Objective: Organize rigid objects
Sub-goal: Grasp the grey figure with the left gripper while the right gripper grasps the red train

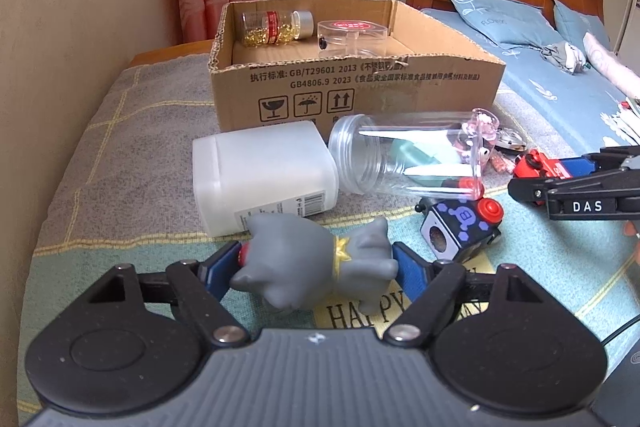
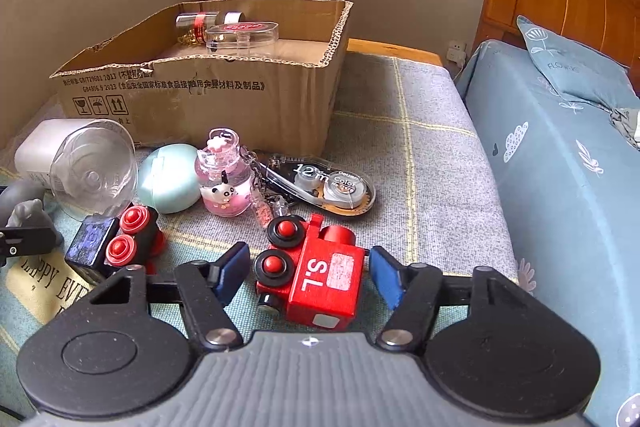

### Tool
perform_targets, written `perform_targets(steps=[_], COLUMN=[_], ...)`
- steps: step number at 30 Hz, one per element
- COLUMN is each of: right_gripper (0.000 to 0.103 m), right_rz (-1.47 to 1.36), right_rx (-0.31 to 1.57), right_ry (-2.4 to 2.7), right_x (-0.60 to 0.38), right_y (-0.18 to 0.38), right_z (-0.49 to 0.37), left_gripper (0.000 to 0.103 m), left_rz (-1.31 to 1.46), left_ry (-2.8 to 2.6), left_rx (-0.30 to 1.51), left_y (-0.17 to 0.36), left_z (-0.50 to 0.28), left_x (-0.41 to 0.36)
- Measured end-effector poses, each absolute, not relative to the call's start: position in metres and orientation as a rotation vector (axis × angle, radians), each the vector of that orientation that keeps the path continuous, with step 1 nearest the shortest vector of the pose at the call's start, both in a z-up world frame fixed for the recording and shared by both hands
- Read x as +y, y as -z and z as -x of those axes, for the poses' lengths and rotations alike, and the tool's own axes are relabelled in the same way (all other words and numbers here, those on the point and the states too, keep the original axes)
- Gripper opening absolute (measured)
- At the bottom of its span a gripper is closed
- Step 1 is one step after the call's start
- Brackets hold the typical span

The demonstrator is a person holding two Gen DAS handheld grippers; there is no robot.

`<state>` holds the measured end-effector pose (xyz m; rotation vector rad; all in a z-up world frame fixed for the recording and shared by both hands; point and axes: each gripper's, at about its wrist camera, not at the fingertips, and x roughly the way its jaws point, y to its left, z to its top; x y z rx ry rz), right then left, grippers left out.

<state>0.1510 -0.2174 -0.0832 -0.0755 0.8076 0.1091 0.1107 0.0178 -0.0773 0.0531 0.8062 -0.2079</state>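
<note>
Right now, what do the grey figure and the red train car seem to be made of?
Grey figure: probably soft rubber or vinyl, given its matte skin and rounded moulded shapes. Red train car: probably painted wood or hard plastic, given its glossy flat faces, sharp edges and printed "S.L"; which of the two stays unclear.

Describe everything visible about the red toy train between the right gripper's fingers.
The red toy train looks like painted wood, blocky, with a white "S.L" and a pale label on its upward face. Two black wheels with red hubs face up, so it lies on its side on the grey plaid blanket. The right gripper straddles it, open, pads not touching.
</note>
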Motion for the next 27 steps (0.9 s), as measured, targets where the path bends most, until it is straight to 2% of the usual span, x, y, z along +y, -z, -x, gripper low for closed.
perform_targets(steps=[3, 6, 15, 27], right_gripper=[0.061, 0.06, 0.06, 0.06], right_rz=[0.081, 0.094, 0.103, 0.152], right_rx=[0.814, 0.818, 0.85, 0.863], right_ry=[-0.108, -0.105, -0.148, -0.25], right_x=[-0.217, -0.216, -0.223, -0.23], right_y=[0.082, 0.081, 0.075, 0.042], right_z=[-0.151, -0.149, -0.142, -0.135], left_gripper=[0.08, 0.073, 0.072, 0.072], left_rz=[-0.064, -0.082, -0.13, -0.175], left_ry=[0.221, 0.219, 0.285, 0.366], left_rx=[0.795, 0.792, 0.821, 0.804], left_y=[0.075, 0.074, 0.065, 0.023], left_z=[-0.111, -0.113, -0.111, -0.099], left_x=[0.017, 0.016, 0.015, 0.015])
